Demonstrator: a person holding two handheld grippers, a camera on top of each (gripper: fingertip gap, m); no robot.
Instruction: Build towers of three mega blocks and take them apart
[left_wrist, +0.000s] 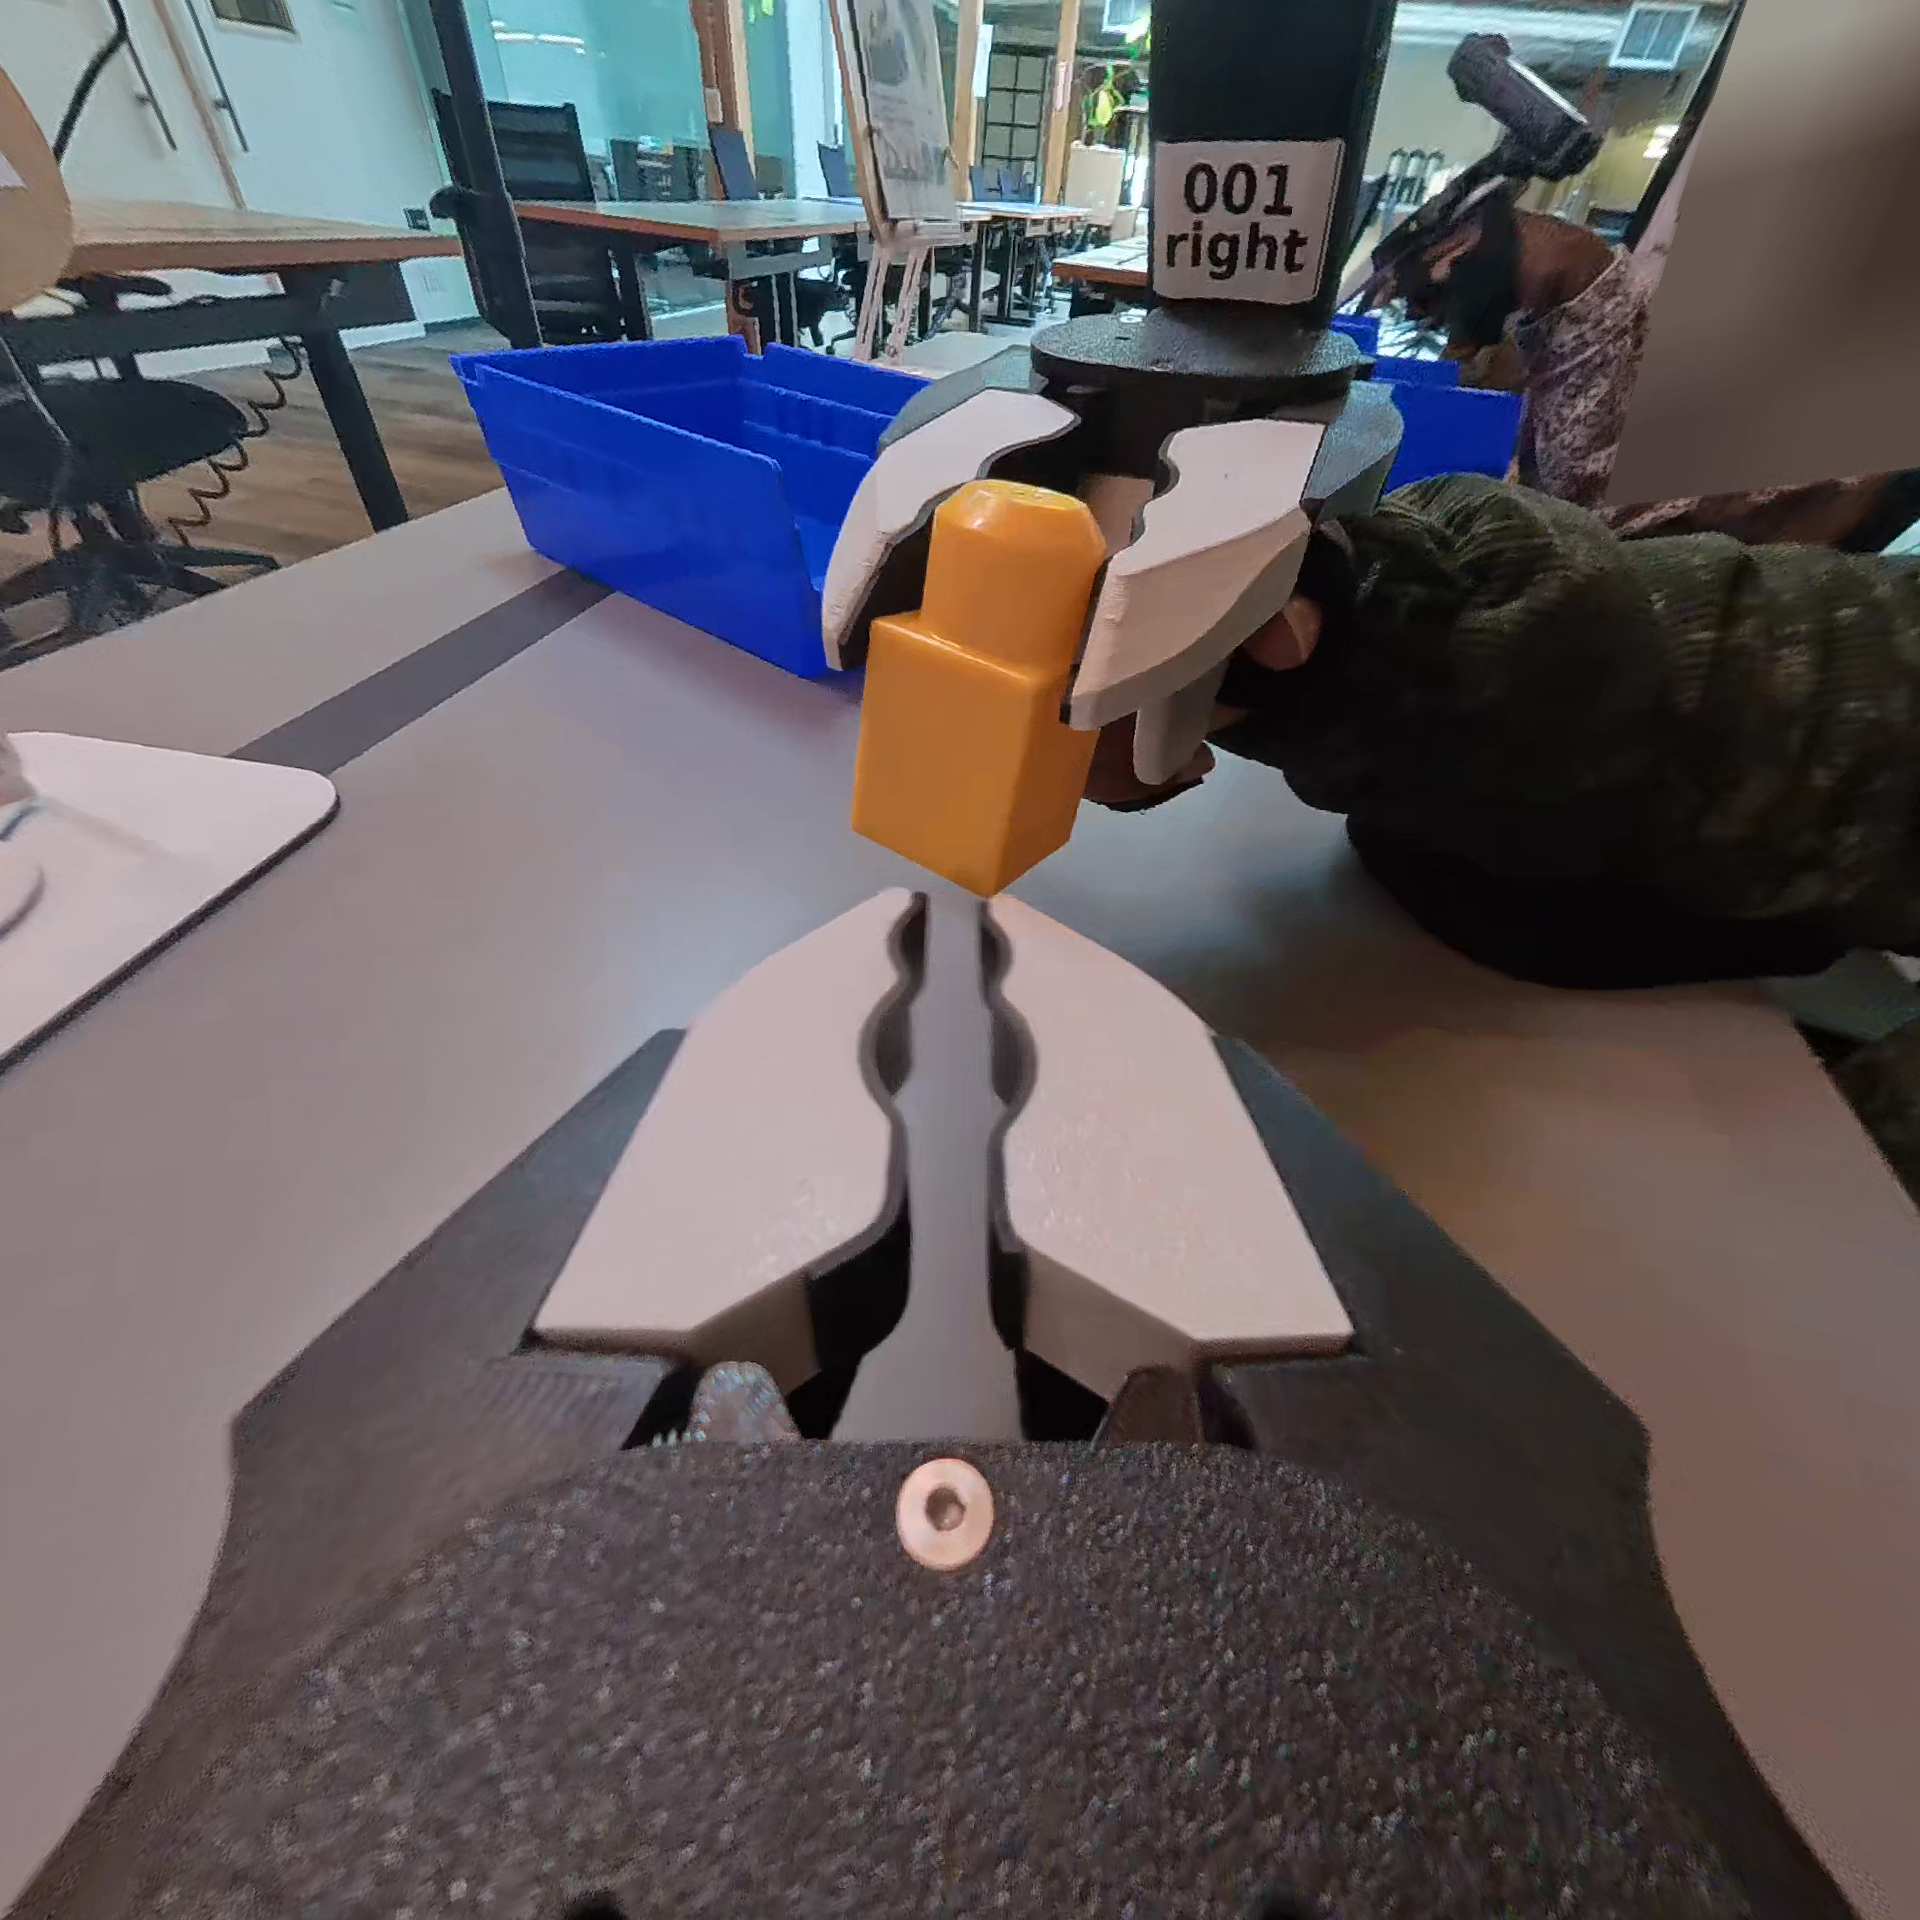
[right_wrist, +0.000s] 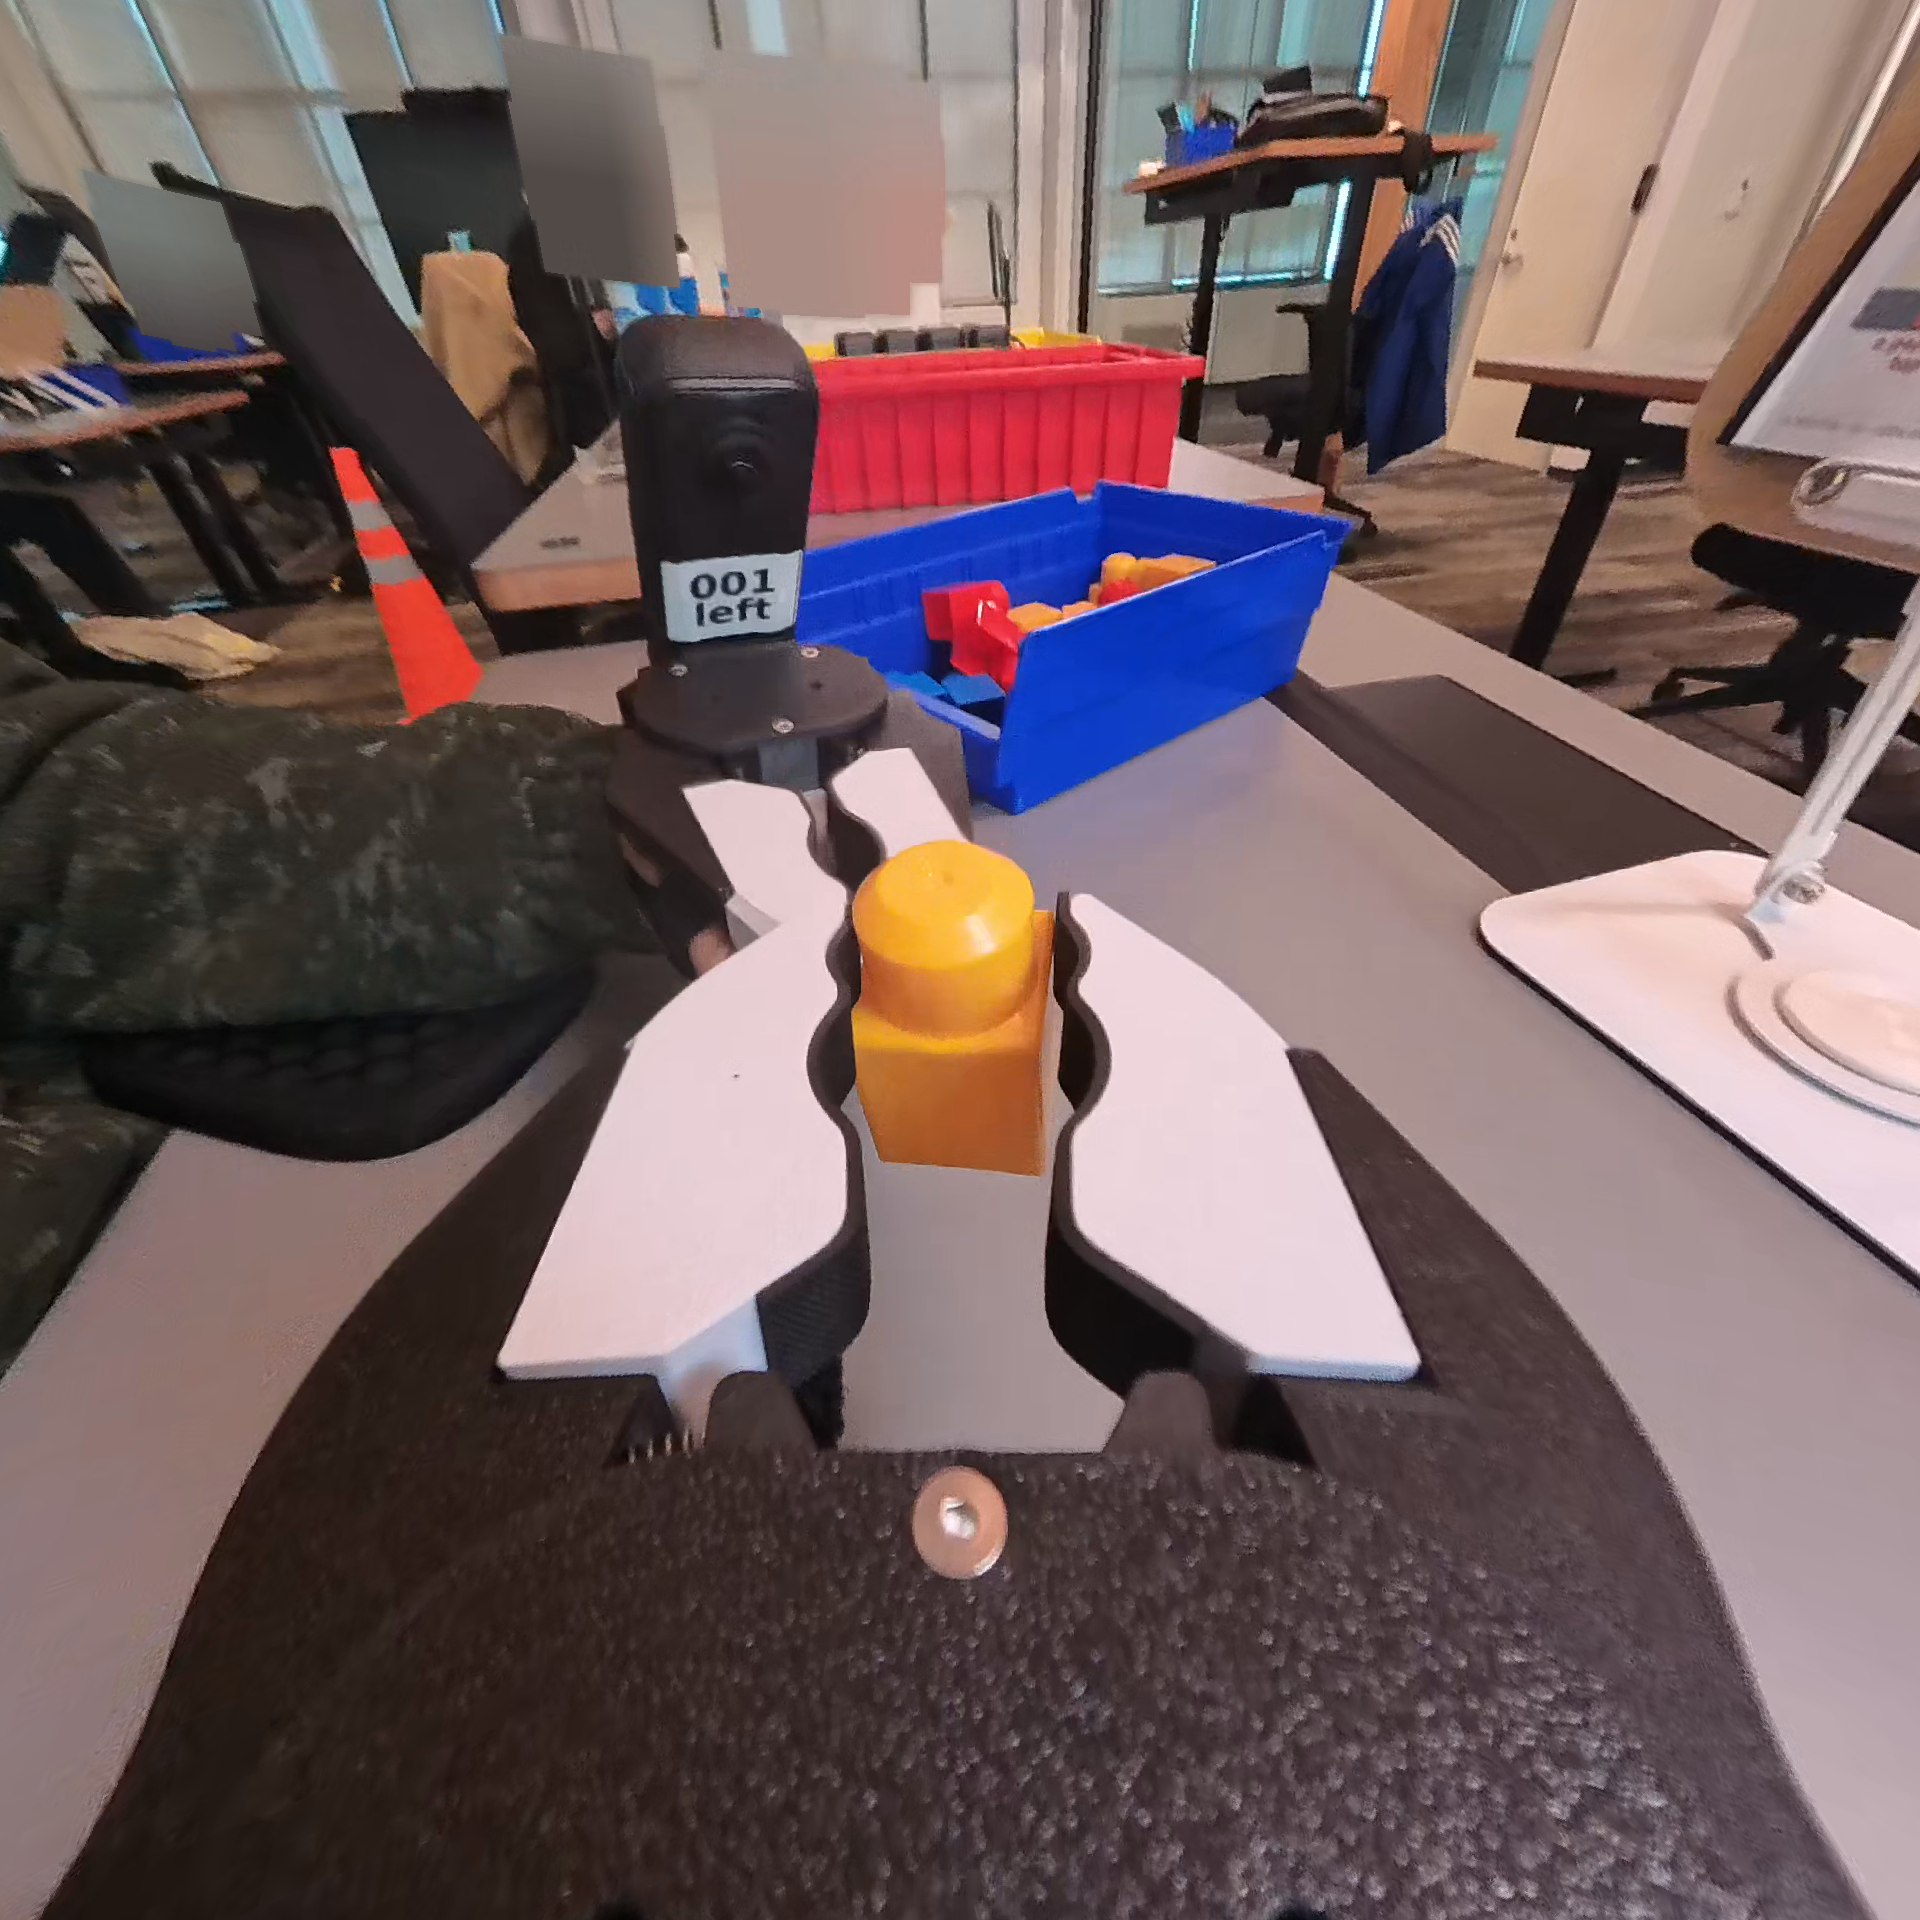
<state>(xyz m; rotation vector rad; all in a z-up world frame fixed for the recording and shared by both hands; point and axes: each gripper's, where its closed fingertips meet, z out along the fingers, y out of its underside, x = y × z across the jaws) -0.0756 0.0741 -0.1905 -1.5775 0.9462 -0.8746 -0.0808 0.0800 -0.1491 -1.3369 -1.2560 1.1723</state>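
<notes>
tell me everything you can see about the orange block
The orange block is a single-stud mega block of glossy plastic: a squarish body with one round, bevel-topped stud on top. It is held off the grey table, slightly tilted, clamped between the white fingers of the right gripper. Nothing is stacked on it. The left gripper faces it, tips just below its bottom corner; contact is unclear.

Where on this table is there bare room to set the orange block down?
Bare grey tabletop lies between the right gripper holding the orange block, the blue bin and the white lamp base. It is crowded toward the left gripper and the sleeved arm.
</notes>
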